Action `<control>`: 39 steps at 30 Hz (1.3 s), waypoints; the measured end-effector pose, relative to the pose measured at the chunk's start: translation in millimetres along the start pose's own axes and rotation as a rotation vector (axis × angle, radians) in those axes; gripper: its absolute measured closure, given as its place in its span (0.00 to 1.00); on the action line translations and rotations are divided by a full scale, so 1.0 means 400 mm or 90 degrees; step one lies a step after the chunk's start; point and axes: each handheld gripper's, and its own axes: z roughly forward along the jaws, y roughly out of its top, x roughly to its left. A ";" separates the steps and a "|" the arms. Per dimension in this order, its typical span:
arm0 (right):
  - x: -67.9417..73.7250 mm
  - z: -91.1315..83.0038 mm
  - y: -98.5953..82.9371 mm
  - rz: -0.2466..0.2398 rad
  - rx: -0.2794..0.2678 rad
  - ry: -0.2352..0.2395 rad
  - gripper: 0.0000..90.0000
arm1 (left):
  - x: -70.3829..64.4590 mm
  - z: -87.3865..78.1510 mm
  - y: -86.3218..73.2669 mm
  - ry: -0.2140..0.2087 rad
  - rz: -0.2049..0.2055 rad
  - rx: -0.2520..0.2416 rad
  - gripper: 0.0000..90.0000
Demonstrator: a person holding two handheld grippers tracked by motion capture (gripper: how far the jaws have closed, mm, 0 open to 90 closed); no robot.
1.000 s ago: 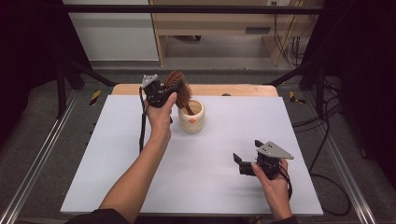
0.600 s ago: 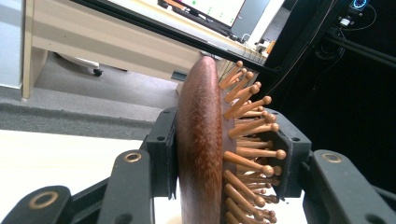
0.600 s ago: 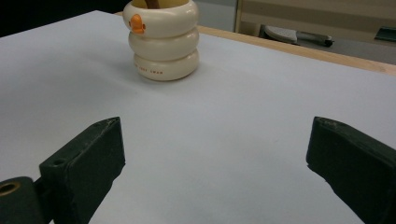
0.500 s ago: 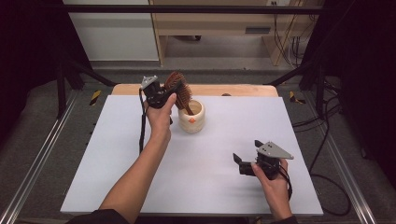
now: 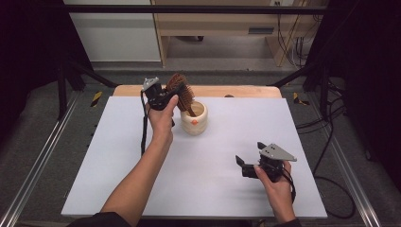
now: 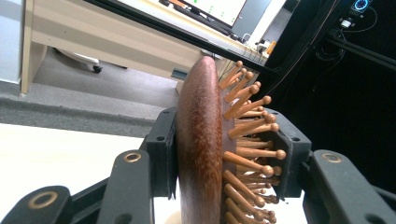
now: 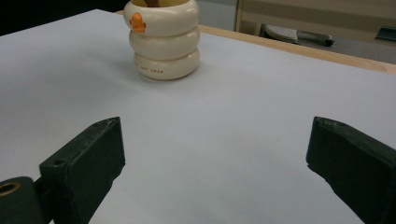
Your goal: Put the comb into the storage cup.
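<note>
A brown wooden hairbrush (image 5: 181, 91) with peg bristles stands with its handle down inside a cream ringed cup (image 5: 194, 118) at the back middle of the white table. My left gripper (image 5: 174, 92) is shut on the brush head; in the left gripper view the hairbrush (image 6: 201, 154) sits clamped between both jaws, bristles pointing right. My right gripper (image 5: 243, 165) rests low at the front right, open and holding nothing. The right gripper view looks across the bare table at the cup (image 7: 163, 39), which carries a small orange mark.
The white table top (image 5: 118, 156) has a wooden strip along its far edge (image 5: 246, 91). Metal rails run along both sides on the floor. A wooden desk and cables stand beyond the table.
</note>
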 end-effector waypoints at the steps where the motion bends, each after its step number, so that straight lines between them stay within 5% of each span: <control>1: 0.000 0.000 0.000 0.000 0.000 0.000 0.05 | 0.000 0.001 -0.001 -0.001 -0.002 0.000 0.57; 39: 0.002 0.004 -0.001 -0.001 0.003 0.004 0.05 | 0.008 0.002 -0.017 -0.008 -0.035 0.004 0.57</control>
